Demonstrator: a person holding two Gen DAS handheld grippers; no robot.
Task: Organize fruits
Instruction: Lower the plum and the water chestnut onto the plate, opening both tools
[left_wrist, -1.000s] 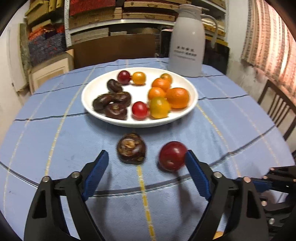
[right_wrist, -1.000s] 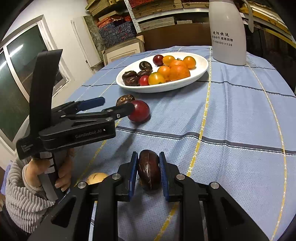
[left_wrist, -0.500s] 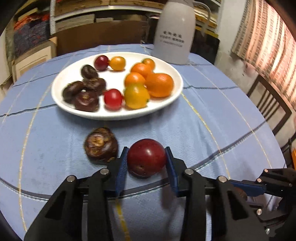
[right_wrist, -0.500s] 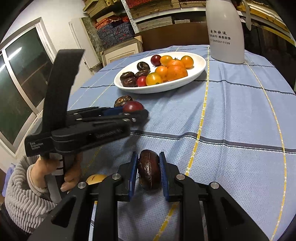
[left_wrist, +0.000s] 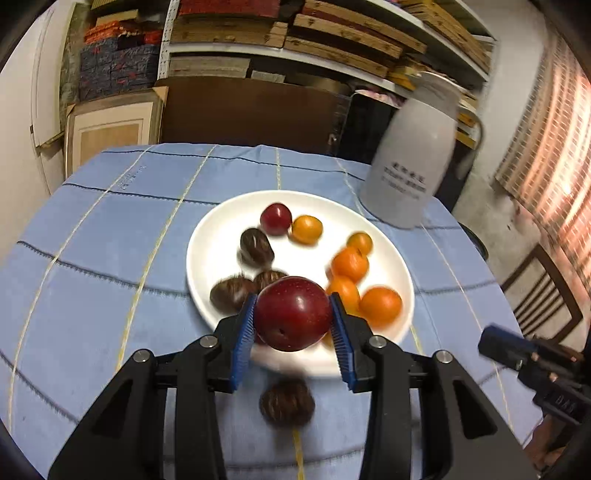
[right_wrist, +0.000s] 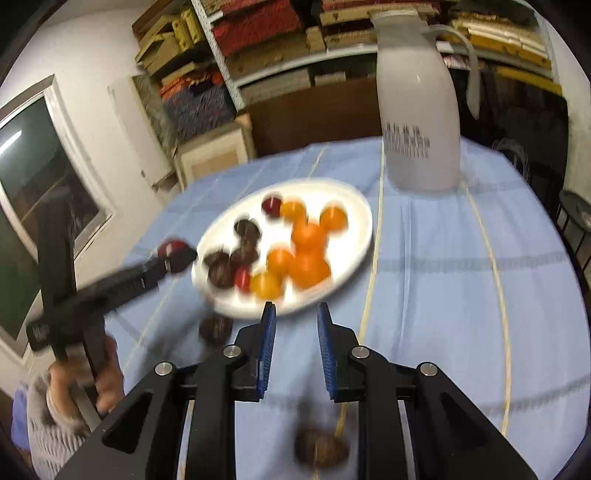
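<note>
Now your left gripper (left_wrist: 293, 321) has the red plum (left_wrist: 293, 313) clamped, lifted at the near rim of the white plate (left_wrist: 207, 236). Carry it to the far-side plum (left_wrist: 276, 218), lower, then release. Your right gripper (right_wrist: 293, 350) hangs open, empty, above a brown fruit (right_wrist: 321, 448) on the cloth.

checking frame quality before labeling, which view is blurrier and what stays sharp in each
Right wrist view is blurrier: the plate, its fruit and the brown fruit on the cloth smear, while the right gripper stays crisp. Left wrist view is milder: the red plum in the left gripper is sharp, plate fruit slightly smeared.
</note>
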